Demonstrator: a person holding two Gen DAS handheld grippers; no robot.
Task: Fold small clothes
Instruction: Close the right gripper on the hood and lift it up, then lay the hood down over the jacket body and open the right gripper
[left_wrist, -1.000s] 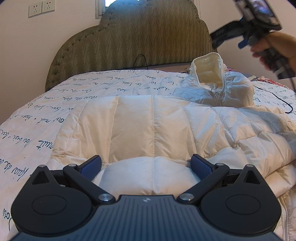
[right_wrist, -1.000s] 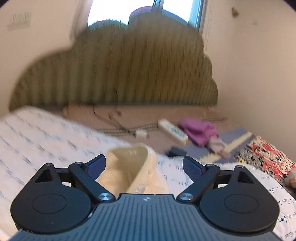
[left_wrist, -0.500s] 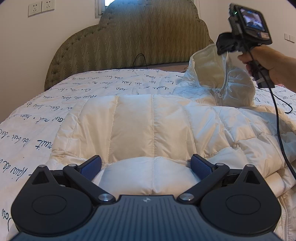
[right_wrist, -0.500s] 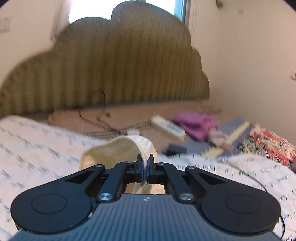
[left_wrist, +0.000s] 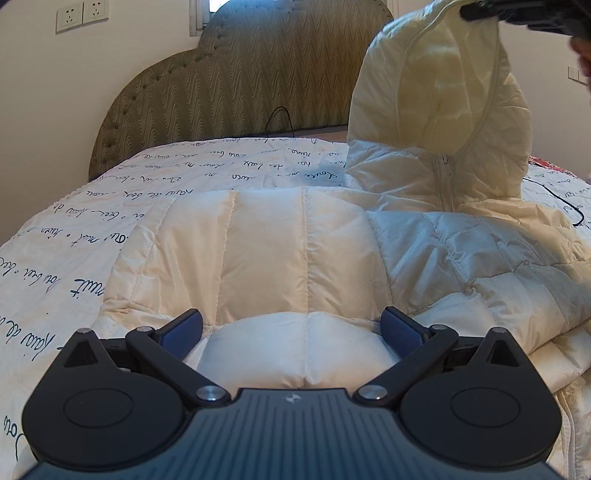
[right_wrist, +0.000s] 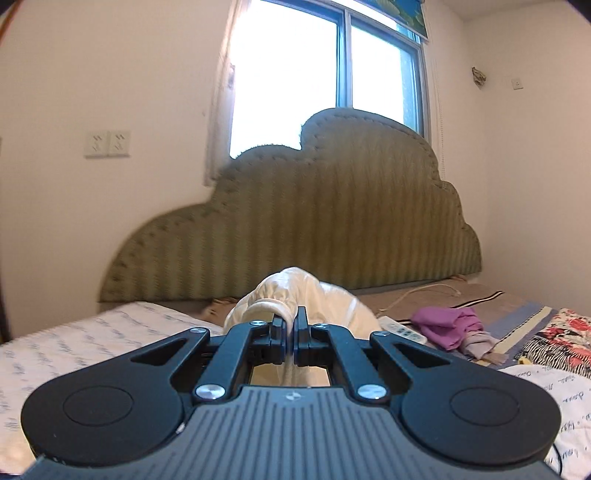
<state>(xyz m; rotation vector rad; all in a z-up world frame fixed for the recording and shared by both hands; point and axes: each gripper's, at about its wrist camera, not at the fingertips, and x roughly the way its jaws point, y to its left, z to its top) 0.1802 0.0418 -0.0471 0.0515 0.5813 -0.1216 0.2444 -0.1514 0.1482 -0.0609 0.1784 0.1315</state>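
Cream quilted puffer jacket (left_wrist: 295, 251) spread flat on the bed, zipped hood (left_wrist: 439, 110) lifted upright, rim pinched

Daylight came thru the window (right_wrist: 325, 74) behind the headboard (right_wrist: 332, 221); panes blown out to white, w/ glare washing the wall nearby. Right wrist view was softer, headboard slightly smeared by motion blur. Left wrist view was sharp, evenly lit, w/ soft shadows under the raised hood (left_wrist: 443, 110). Both had fisheye bending + dark corner vignetting.
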